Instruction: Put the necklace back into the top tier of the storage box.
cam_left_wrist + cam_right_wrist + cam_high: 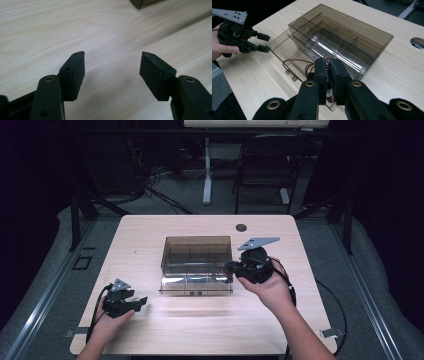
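Jaws of the right gripper (327, 75) stand pressed together on a small, thin item with a glint of metal and a purple band (327, 65); what it is cannot be told. Dark wire loops (294, 65) trail from near it into the box's open front. From the high view the same right gripper (231, 266) sits at the right front corner of the smoky translucent box (196, 251), jaws pointing left, the held item too small to make out there. The right hand (267, 287) wraps the gripper body; a grey three-cornered plate (257, 242) rides on top.

Left gripper (141, 302): near the table's front left, well apart from the box, held by the left hand (107, 322). Its own view shows the two pads (77, 72) standing apart with bare wood between them, nothing held, plus one corner of the box (146, 3) at the top edge. The right gripper view catches this gripper (265, 43) across the table, jaws parted.

Box, seen closer from the right gripper view: dividers (342, 43) split the inside into compartments, and a clear drawer or tray (284, 47) stands pulled out at the front.

Surface: pale wood-grain table (200, 325) with a round cable hole (241, 227) near the far edge.

Room: grey floor, a dark folding chair (265, 165), a white desk leg (207, 170), cables (150, 185) on the floor behind.
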`<state>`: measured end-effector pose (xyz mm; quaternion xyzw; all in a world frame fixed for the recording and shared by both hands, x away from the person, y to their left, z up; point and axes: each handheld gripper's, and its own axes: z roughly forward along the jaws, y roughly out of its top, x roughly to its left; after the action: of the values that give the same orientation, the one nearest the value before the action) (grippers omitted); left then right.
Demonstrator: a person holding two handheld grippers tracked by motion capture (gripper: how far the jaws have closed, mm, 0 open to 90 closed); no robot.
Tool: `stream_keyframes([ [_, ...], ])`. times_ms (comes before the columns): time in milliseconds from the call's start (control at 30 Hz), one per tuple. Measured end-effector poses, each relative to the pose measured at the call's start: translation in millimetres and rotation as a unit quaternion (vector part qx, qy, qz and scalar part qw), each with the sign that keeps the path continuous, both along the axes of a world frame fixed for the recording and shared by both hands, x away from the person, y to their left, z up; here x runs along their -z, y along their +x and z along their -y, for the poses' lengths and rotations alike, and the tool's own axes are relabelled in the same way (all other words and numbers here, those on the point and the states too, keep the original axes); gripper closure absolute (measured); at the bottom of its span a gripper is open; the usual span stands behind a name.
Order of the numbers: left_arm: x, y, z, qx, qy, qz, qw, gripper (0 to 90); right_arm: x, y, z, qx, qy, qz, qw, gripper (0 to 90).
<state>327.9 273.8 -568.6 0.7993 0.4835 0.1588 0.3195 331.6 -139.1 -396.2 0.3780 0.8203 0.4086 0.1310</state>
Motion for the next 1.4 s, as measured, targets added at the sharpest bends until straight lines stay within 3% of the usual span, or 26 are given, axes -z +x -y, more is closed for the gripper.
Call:
stream_keyframes([
  [233,0.4,1.6,-1.9,-0.014,0.010,0.008,0.9998,24.1,-2.1,4.0,-18.5,-0.014,-0.005,0.004,0.9999,84.4],
  [533,0.4,1.5,-2.1,-0.013,0.010,0.005,0.9999,25.1,-1.6,10.8,-36.3,-0.029,-0.008,0.005,0.9995,84.3],
  [767,0.3,1.5,-2.2,-0.014,0.007,0.005,0.9999,25.1,0.4,13.9,-42.9,-0.034,0.000,0.005,0.9994,84.3],
  [1400,0.9,1.9,-2.5,-0.017,0.006,0.002,0.9998,25.1,10.2,18.8,-61.6,-0.048,-0.008,0.001,0.9988,84.3],
])
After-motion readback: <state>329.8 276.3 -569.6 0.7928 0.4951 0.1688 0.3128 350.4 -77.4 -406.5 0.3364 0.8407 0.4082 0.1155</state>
